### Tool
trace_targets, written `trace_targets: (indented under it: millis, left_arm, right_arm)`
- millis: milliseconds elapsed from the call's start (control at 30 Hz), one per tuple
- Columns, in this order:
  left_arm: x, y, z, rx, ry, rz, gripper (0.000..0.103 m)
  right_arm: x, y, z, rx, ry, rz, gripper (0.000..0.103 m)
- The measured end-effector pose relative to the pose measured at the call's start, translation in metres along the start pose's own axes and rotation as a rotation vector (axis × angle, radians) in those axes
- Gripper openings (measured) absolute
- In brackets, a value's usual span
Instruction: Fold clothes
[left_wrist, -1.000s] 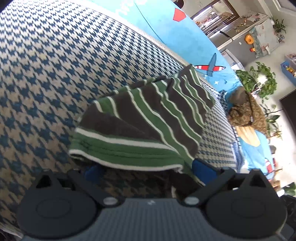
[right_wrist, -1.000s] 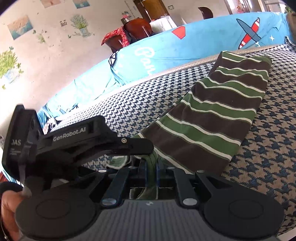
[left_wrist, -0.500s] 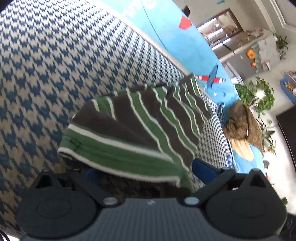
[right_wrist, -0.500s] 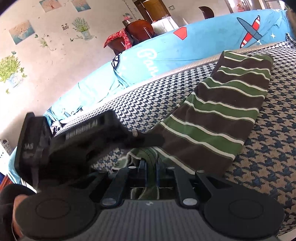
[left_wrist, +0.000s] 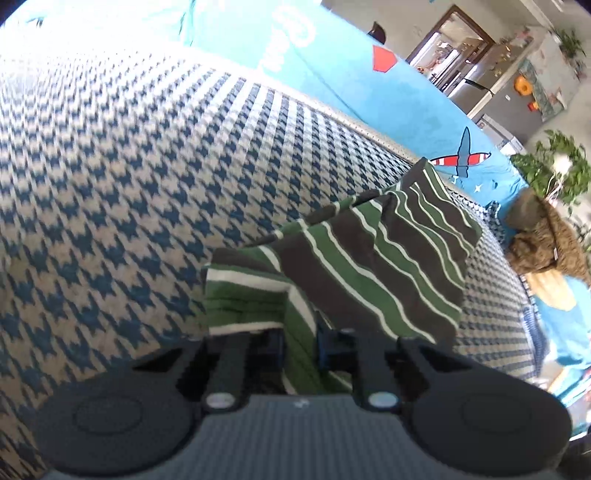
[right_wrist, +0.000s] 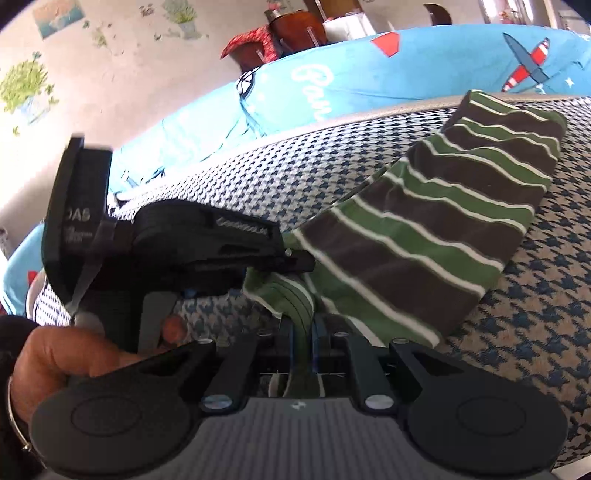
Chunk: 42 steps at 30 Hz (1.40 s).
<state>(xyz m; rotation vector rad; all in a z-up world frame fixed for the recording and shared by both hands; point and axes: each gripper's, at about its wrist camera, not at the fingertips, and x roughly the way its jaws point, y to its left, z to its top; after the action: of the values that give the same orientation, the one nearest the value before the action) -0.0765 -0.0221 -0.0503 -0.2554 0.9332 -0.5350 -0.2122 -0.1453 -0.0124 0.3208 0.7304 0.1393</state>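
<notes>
My left gripper (left_wrist: 300, 345) has just been closing, and now its jaws pinch a green fold of the striped garment (left_wrist: 373, 266) at the bottom centre of the left wrist view. The garment, brown and green with thin white stripes, runs from my jaws up toward the right of that frame, lying on the blue and tan houndstooth cover (left_wrist: 129, 184). My right gripper (right_wrist: 303, 345) is clamped narrow on another bunched green edge of the same garment (right_wrist: 443, 221) at the lower middle of the right wrist view; from there the cloth stretches to the upper right as a long folded strip. In that same view my left gripper (right_wrist: 312, 263) reaches in from the left with its tip at the garment's near end, my hand (right_wrist: 74, 358) around its handle at the lower left. A bright blue blanket (right_wrist: 351, 74) with an aeroplane print lies beyond the cover.
</notes>
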Motion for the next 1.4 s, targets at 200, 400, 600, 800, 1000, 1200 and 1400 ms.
trace_targets:
  millis: [200,400,600,800,1000,1200,1400]
  left_arm:
    - [-0.023,-0.007,0.009,0.112,-0.105,0.069,0.013]
    - [-0.045,0.011,0.032,0.156,-0.137,0.123,0.013]
    - [-0.068,0.040,0.053,0.195,-0.152,0.176,0.013]
    - [-0.081,0.073,0.073,0.200,-0.149,0.238,0.013]
    - [-0.072,0.104,0.086,0.159,-0.124,0.365,0.022]
    - [-0.068,0.133,0.088,0.038,-0.103,0.507,0.043]
    - [-0.073,0.122,0.088,0.040,-0.135,0.461,0.062]
  right_arm:
    - [0.003,0.019,-0.001,-0.067,-0.015,0.034,0.012]
    - [0.014,0.036,0.009,-0.063,-0.023,0.121,0.012]
    - [0.035,0.063,0.020,-0.081,-0.012,0.216,0.012]
    - [0.061,0.089,0.031,-0.092,0.000,0.314,0.012]
    - [0.090,0.106,0.032,-0.139,0.052,0.354,0.016]
    - [0.103,0.101,0.026,-0.144,0.119,0.322,0.017]
    - [0.083,0.084,0.024,-0.132,0.074,0.279,0.018]
